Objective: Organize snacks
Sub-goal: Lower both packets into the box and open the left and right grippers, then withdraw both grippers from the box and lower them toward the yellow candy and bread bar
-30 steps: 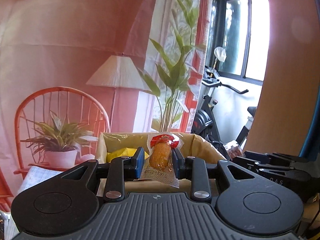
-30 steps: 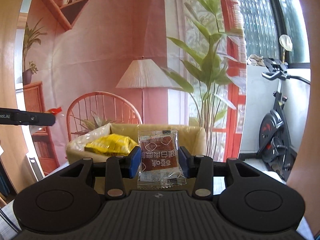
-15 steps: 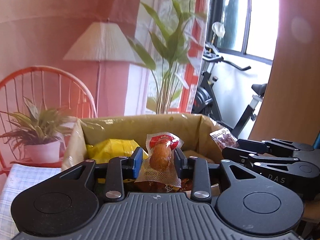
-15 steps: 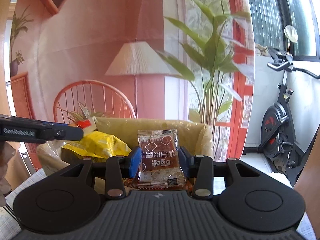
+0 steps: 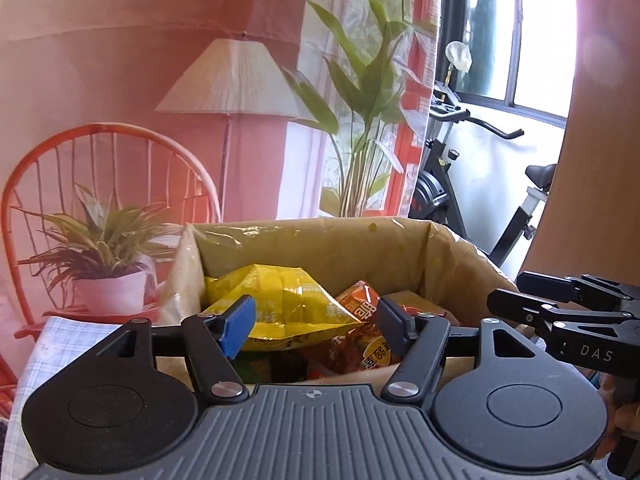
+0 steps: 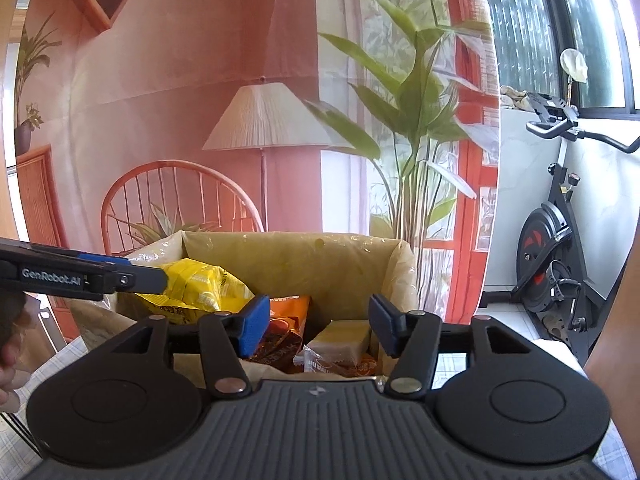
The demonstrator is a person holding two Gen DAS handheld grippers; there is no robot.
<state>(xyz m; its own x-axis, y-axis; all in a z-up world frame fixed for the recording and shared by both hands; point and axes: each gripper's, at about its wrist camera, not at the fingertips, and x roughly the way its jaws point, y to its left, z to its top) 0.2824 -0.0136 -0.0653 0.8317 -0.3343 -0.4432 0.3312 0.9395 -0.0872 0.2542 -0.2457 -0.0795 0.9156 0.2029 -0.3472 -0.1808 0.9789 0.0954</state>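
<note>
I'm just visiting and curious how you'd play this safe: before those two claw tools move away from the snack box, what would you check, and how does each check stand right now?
1. Left gripper open and empty: ok, jaws spread, nothing between them.
2. Right gripper open and empty: ok, jaws apart, nothing held.
3. Snacks inside the lined box: ok, the yellow bag and orange packet lie within its walls.
4. Nothing stuck to the blue pads: ok on the faces that show.
5. Grippers apart from each other: ok, a gap shows between them in both views.
6. More snacks left outside the box: cannot tell, the tabletop is mostly hidden.
</note>
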